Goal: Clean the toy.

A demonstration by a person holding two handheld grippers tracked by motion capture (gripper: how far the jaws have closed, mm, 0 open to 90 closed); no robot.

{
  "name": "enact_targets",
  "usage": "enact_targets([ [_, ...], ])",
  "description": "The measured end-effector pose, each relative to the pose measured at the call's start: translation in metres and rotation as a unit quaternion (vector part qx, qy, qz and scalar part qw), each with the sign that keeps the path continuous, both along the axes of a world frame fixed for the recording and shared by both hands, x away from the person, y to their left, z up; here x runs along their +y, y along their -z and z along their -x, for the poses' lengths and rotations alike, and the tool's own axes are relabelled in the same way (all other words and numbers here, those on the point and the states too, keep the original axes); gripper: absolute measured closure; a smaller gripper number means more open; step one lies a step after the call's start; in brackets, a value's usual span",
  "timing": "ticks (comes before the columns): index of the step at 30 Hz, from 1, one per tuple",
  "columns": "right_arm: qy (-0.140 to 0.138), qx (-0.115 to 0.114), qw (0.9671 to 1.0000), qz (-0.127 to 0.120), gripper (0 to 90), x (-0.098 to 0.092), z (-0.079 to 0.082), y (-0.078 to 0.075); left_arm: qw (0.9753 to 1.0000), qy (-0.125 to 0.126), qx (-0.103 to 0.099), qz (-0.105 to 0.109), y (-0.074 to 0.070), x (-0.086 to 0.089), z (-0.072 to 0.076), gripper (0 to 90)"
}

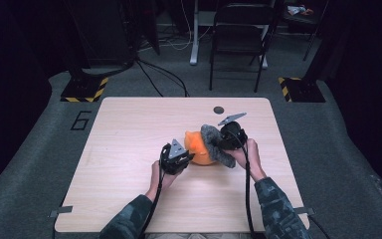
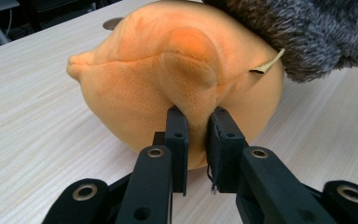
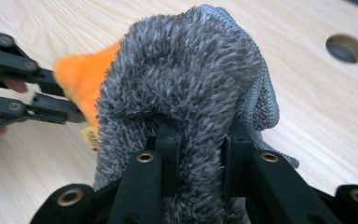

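An orange plush toy (image 1: 199, 149) lies near the middle of the wooden table (image 1: 129, 144). My left gripper (image 1: 178, 158) sits at its left side, shut on a fold of the orange plush (image 2: 186, 84); the left gripper (image 2: 198, 135) pinches that fold between both jaws. A grey fluffy cloth (image 1: 214, 144) drapes over the toy's right side. My right gripper (image 1: 229, 139) is shut on the grey cloth (image 3: 186, 84), its jaws buried in the pile around the right gripper (image 3: 199, 149). The orange plush (image 3: 81, 74) peeks out left of the cloth.
A round hole (image 1: 219, 109) is set in the table near its far edge. A folding chair (image 1: 238, 35) and cables stand on the floor beyond. Bare tabletop stretches to the left.
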State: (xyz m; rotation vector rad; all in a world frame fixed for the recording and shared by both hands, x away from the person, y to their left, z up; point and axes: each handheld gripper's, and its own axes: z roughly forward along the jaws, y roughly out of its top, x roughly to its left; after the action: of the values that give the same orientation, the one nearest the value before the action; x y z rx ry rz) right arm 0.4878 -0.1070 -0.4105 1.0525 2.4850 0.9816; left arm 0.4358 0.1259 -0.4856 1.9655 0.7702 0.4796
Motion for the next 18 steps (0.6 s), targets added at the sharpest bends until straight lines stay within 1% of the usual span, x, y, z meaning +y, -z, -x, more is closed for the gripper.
enact_targets([
  [1, -0.007, -0.003, 1.0000, -0.002, 72.7, 0.000, 0.001, -0.003, 1.0000, 0.000, 0.002, 0.005, -0.001, 0.000, 0.000, 79.9],
  [2, -0.013, -0.005, 0.9999, -0.010, 72.7, 0.001, 0.003, -0.006, 1.0000, -0.001, 0.000, 0.007, -0.002, 0.001, 0.000, 80.1],
  [3, -0.016, -0.009, 0.9997, -0.014, 72.7, 0.002, 0.005, -0.009, 0.9999, 0.004, 0.006, 0.008, -0.004, 0.001, 0.001, 80.2],
  [4, -0.018, -0.013, 0.9996, -0.016, 72.7, 0.005, 0.008, -0.012, 0.9999, 0.003, 0.005, 0.012, -0.006, 0.001, 0.002, 80.4],
  [5, -0.028, -0.019, 0.9993, -0.017, 72.7, 0.006, 0.010, -0.014, 0.9998, 0.007, 0.008, 0.014, -0.009, 0.002, 0.003, 80.5],
  [6, -0.030, -0.017, 0.9991, -0.023, 72.7, 0.009, 0.013, -0.017, 0.9998, 0.006, 0.007, 0.018, -0.010, 0.002, 0.004, 80.6],
  [7, -0.035, -0.022, 0.9988, -0.027, 72.7, 0.013, 0.016, -0.019, 0.9997, 0.009, 0.011, 0.020, -0.013, 0.002, 0.005, 80.6],
  [8, -0.044, -0.025, 0.9983, -0.030, 72.7, 0.016, 0.019, -0.020, 0.9995, 0.009, 0.011, 0.027, -0.014, 0.002, 0.006, 80.6],
  [9, -0.050, -0.025, 0.9979, -0.031, 72.7, 0.020, 0.021, -0.021, 0.9995, 0.012, 0.014, 0.026, -0.015, 0.002, 0.006, 80.5],
  [10, -0.055, -0.024, 0.9978, -0.029, 72.6, 0.025, 0.024, -0.021, 0.9995, 0.014, 0.016, 0.025, -0.015, 0.002, 0.007, 80.5],
  [11, -0.056, -0.028, 0.9980, -0.009, 72.6, 0.034, 0.026, -0.017, 0.9995, 0.009, 0.014, 0.026, -0.014, 0.001, 0.007, 80.4],
  [12, -0.056, -0.028, 0.9980, -0.009, 72.6, 0.034, 0.026, -0.017, 0.9995, 0.009, 0.018, 0.023, -0.013, 0.001, 0.006, 80.4],
  [13, -0.055, -0.037, 0.9978, 0.006, 72.5, 0.038, 0.026, -0.012, 0.9995, 0.008, 0.019, 0.025, -0.012, 0.002, 0.005, 80.2],
  [14, -0.055, -0.037, 0.9978, 0.006, 72.5, 0.038, 0.026, -0.012, 0.9994, 0.013, 0.025, 0.021, -0.012, 0.004, 0.004, 80.2],
  [15, -0.049, -0.040, 0.9980, 0.011, 72.4, 0.038, 0.025, -0.010, 0.9994, 0.010, 0.023, 0.024, -0.011, 0.004, 0.003, 80.0],
  [16, -0.049, -0.040, 0.9980, 0.011, 72.4, 0.038, 0.025, -0.010, 0.9994, 0.010, 0.024, 0.022, -0.011, 0.005, 0.003, 80.0],
  [17, -0.048, -0.040, 0.9978, 0.019, 72.4, 0.036, 0.023, -0.010, 0.9994, 0.007, 0.024, 0.024, -0.011, 0.005, 0.003, 79.9],
  [18, -0.045, -0.037, 0.9981, 0.020, 72.4, 0.035, 0.022, -0.009, 0.9993, 0.007, 0.027, 0.027, -0.010, 0.006, 0.002, 79.8],
])
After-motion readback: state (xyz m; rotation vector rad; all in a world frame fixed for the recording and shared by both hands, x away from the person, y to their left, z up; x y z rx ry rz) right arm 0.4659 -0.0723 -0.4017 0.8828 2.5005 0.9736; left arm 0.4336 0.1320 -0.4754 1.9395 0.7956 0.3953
